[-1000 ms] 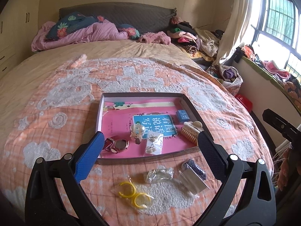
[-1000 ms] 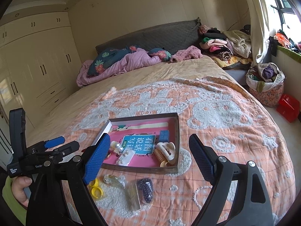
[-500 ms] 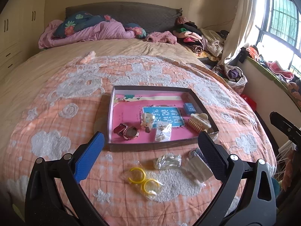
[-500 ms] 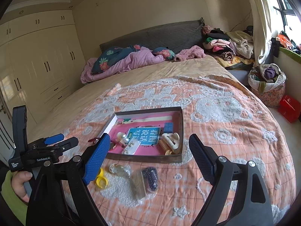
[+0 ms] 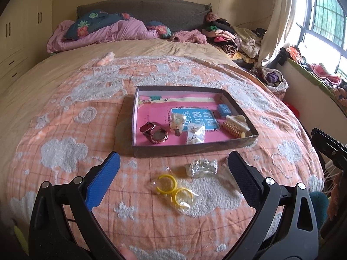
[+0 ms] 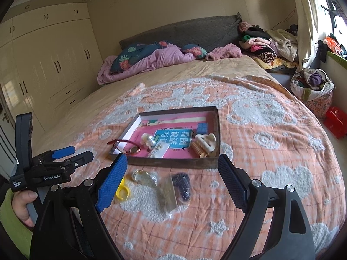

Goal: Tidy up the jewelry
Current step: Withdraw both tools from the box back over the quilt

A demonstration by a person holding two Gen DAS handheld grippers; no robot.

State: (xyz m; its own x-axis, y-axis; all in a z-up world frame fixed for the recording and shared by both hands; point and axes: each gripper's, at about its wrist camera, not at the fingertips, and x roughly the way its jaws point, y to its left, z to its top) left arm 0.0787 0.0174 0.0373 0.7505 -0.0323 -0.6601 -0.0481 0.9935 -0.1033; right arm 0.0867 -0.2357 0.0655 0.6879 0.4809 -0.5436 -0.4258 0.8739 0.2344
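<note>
A shallow dark box (image 5: pixel 195 147) (image 6: pixel 173 164) with a pink lining lies on the bed. It holds a dark red watch (image 5: pixel 154 131), a pearl ornament (image 5: pixel 177 123), a small earring packet (image 5: pixel 195 134), a blue box (image 5: pixel 224 109) and a beige hair claw (image 5: pixel 235 124). In front of the box lie a bag with yellow rings (image 5: pixel 173 190) (image 6: pixel 123 190), a clear bag of jewelry (image 5: pixel 201 167) (image 6: pixel 144 176), a clear packet (image 6: pixel 167 194) and a dark beaded piece (image 6: pixel 182 186). My left gripper (image 5: pixel 172 173) and right gripper (image 6: pixel 171 179) are open and empty above these.
The bed has an orange patterned quilt (image 5: pixel 65 134). Pillows and a purple blanket (image 5: pixel 112 30) lie at the headboard. Clothes (image 5: pixel 229 36) pile at the far right. A basket (image 6: pixel 312 88) and a red box (image 6: pixel 336 121) stand on the floor. Wardrobes (image 6: pixel 49 65) line the left wall.
Both grippers have pulled back from the box, so it and the loose bags look farther away. Both stay open and empty.
</note>
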